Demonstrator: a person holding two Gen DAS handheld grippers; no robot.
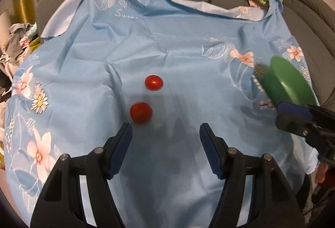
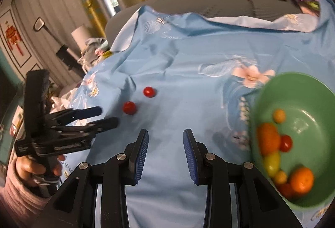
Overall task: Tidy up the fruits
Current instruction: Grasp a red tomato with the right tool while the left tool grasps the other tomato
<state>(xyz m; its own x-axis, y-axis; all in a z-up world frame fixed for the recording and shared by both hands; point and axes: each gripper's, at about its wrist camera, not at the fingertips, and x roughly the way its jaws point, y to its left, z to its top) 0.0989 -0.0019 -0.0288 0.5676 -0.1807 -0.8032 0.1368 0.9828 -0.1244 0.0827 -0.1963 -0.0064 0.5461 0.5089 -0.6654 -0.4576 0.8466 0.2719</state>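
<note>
The left gripper (image 1: pixel 165 148) has its jaws fairly wide with nothing between them. The near tomato (image 1: pixel 140 112) lies just ahead of the left jaw tip, slightly outside the gap; the far tomato (image 1: pixel 153 82) sits further ahead, apart from it. The right gripper (image 2: pixel 165 150) has its jaws narrow and empty, with the bowl (image 2: pixel 309 89) of fruit off to their right. The left hand (image 2: pixel 33 167) looks nearer the tomatoes, so the pick is probably its job. Being round, they offer no long axis to line up on.

Two red tomatoes (image 1: pixel 153 82) (image 1: pixel 140 112) are lying loose on one blue flowered cloth (image 1: pixel 167 39). One green bowl (image 2: pixel 314 98) is holding two oranges (image 2: pixel 269 137) (image 2: pixel 302 179), two red tomatoes (image 2: pixel 285 143), and three small yellow fruits (image 2: pixel 279 115).
</note>
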